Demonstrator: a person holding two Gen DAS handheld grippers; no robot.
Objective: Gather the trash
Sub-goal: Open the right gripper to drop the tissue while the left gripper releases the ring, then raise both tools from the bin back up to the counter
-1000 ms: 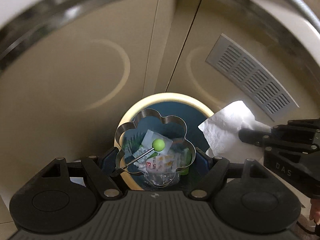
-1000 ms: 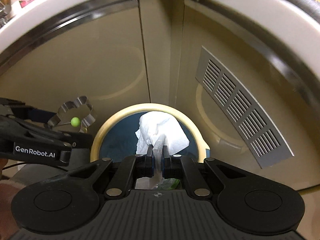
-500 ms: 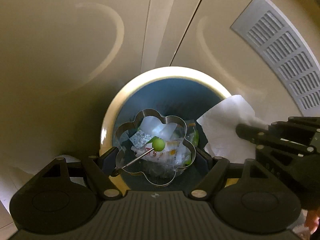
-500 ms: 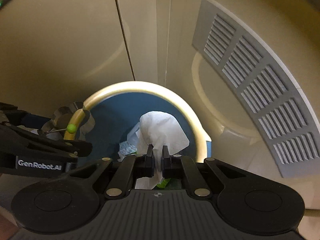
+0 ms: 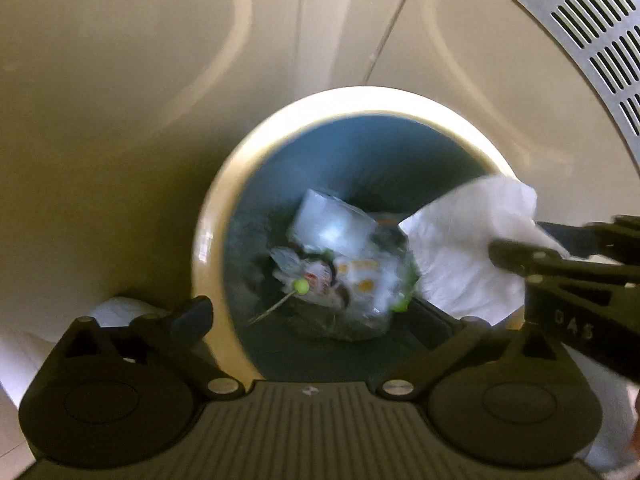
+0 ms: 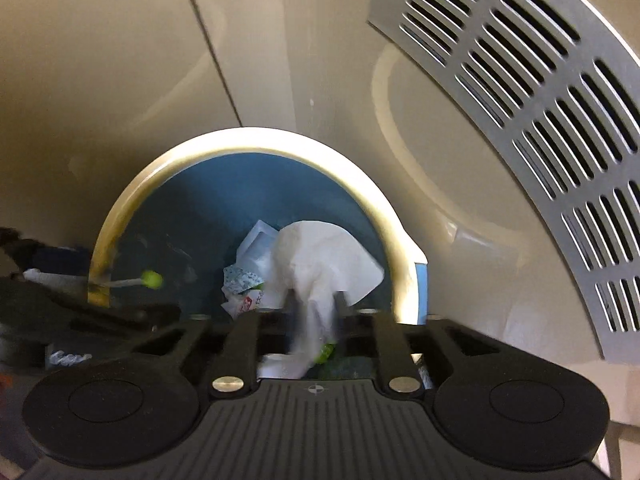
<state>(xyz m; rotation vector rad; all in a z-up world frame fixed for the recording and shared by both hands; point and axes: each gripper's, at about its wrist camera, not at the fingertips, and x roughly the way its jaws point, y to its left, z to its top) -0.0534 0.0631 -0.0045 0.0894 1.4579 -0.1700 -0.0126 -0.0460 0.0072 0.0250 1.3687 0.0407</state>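
L gripper (image 5: 320, 312) over bin (image 5: 208, 240), jaws opening, nothing btwn; green-tipped pick (image 5: 300, 287) dropping free. R gripper (image 6: 314, 312) jaws opening, tissue (image 6: 320, 256) btwn, slipping.

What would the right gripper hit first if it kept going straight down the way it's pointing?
The white tissue, which hangs between the opening jaws of the right gripper. Beyond it, probably the wrappers piled in the blue-lined bin, though depth is hard to judge.

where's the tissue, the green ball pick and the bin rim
tissue (image 6: 320, 256), right wrist view, on its crumpled upper part
green ball pick (image 5: 301, 287), left wrist view, on the green ball
bin rim (image 5: 352, 98), left wrist view, on its far edge
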